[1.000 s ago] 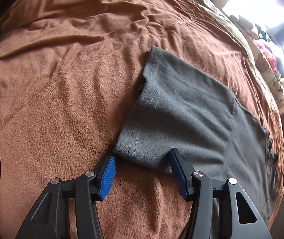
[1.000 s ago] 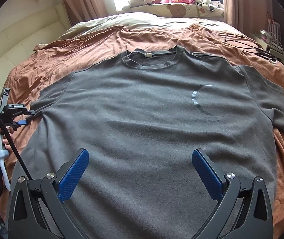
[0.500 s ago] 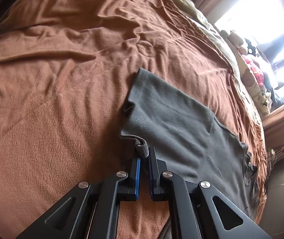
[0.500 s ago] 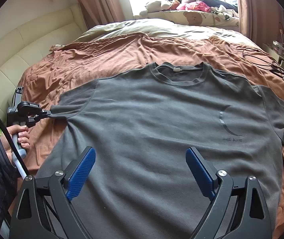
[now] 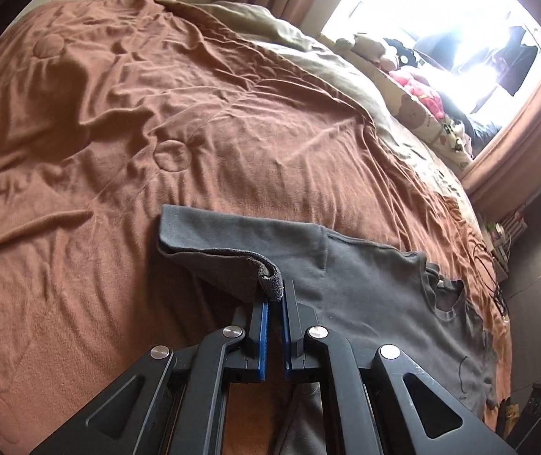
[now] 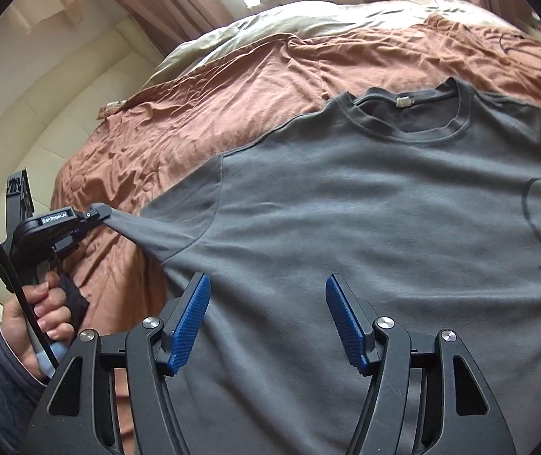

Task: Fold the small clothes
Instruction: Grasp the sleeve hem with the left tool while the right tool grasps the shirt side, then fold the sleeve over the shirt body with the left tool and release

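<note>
"GenRobot.AI" on the left gripper [image 6: 98, 214] body.

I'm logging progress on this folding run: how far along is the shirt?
Barely started. Done: the grey T-shirt lies spread face up on the brown blanket. In hand: the left gripper has pinched the sleeve hem and lifts it; the right gripper, jaws just closing, hovers over the body holding nothing. Left: every fold.

Left gripper [image 5: 273, 297] clamped, raised; right gripper [image 6: 266, 316] half-spread, closing.
</note>
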The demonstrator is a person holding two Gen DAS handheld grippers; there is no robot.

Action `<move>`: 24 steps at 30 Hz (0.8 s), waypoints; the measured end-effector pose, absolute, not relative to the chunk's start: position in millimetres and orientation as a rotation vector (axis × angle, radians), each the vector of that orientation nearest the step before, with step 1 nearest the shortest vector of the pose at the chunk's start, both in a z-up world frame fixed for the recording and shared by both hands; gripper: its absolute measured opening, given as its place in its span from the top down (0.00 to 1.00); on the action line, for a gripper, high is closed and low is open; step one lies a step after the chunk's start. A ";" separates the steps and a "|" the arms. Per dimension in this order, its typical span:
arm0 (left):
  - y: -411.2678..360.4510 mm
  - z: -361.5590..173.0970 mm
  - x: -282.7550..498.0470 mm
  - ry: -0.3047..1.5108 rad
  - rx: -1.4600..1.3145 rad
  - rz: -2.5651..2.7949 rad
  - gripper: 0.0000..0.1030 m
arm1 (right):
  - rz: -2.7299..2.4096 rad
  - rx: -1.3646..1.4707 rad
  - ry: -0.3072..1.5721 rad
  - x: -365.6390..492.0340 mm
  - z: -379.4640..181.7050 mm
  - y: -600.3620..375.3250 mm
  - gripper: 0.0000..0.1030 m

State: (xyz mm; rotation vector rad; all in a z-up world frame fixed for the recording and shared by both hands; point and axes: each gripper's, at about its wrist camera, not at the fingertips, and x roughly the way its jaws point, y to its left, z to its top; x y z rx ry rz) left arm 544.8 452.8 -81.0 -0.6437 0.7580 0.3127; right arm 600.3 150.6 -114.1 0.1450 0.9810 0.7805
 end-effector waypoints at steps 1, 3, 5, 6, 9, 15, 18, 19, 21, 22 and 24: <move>451.0 -79.8 547.0 0.755 -0.643 0.297 0.94 | 0.778 0.180 0.998 605.0 -119.9 155.0 0.40; 446.5 -77.3 550.3 0.749 -0.634 0.266 0.94 | 0.788 0.243 1.024 612.7 -132.3 166.3 0.52; 440.8 -74.4 552.9 0.741 -0.614 0.234 0.94 | 0.799 0.288 1.062 621.9 -147.3 182.6 0.58; 438.4 -72.7 554.4 0.735 -0.605 0.213 0.94 | 0.810 0.313 1.084 625.9 -155.3 190.1 0.62; 431.4 -68.7 558.9 0.725 -0.579 0.158 0.94 | 0.840 0.382 1.156 635.7 -179.4 213.3 0.72; 419.8 -65.9 566.4 0.714 -0.562 0.056 0.94 | 0.863 0.482 1.242 649.7 -216.6 244.4 0.82; 415.6 -66.4 568.7 0.715 -0.559 0.026 0.94 | 0.885 0.517 1.274 653.5 -225.9 261.6 0.86; 414.6 -67.0 569.7 0.718 -0.562 0.015 0.94 | 0.892 0.531 1.284 654.7 -230.9 266.8 0.86; 412.8 -70.0 573.0 0.733 -0.574 -0.015 0.94 | 0.909 0.550 1.293 656.2 -232.3 275.8 0.87; 410.7 -70.9 574.1 0.740 -0.572 -0.028 0.94 | 0.908 0.551 1.293 655.6 -234.7 281.7 0.87; 407.0 -71.7 574.5 0.739 -0.571 -0.056 0.94 | 0.921 0.556 1.301 655.5 -236.0 288.4 0.93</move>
